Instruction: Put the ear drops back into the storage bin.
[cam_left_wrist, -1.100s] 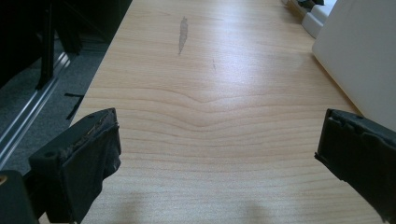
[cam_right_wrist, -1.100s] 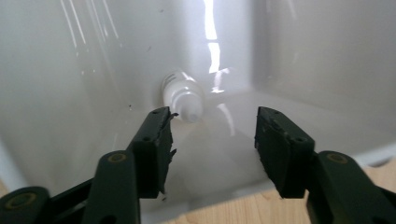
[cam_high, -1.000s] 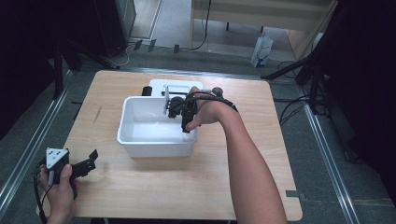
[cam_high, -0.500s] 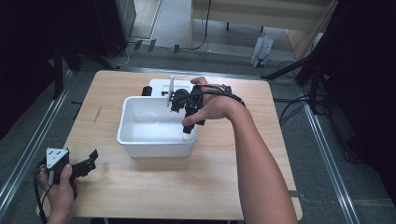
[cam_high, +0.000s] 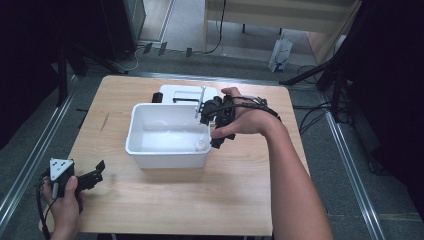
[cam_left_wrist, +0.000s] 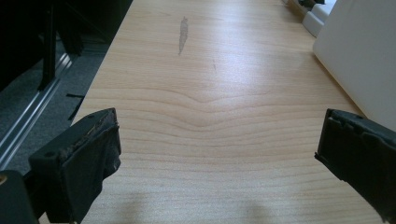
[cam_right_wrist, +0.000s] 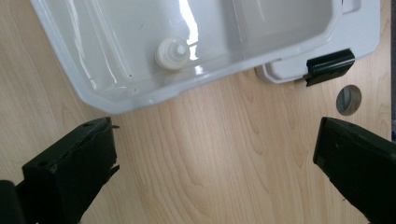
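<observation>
Small white bottle (cam_right_wrist: 173, 53) standing upright in white tub (cam_high: 150, 152) (by the near right corner), on bare floor.

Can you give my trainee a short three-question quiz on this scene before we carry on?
1. True or false: the right gripper has its jaws shut on the small white bottle.
2. Where does the small white bottle lie? A) on the wooden table B) inside the white plastic tub C) on the white lid
3. Fill in: the left gripper is held near the table's ____ corner in the high view, apart from the tub.

Key:
1. False: the jaws stand wide open above the table with nothing between them.
2. B.
3. Near left.
</observation>
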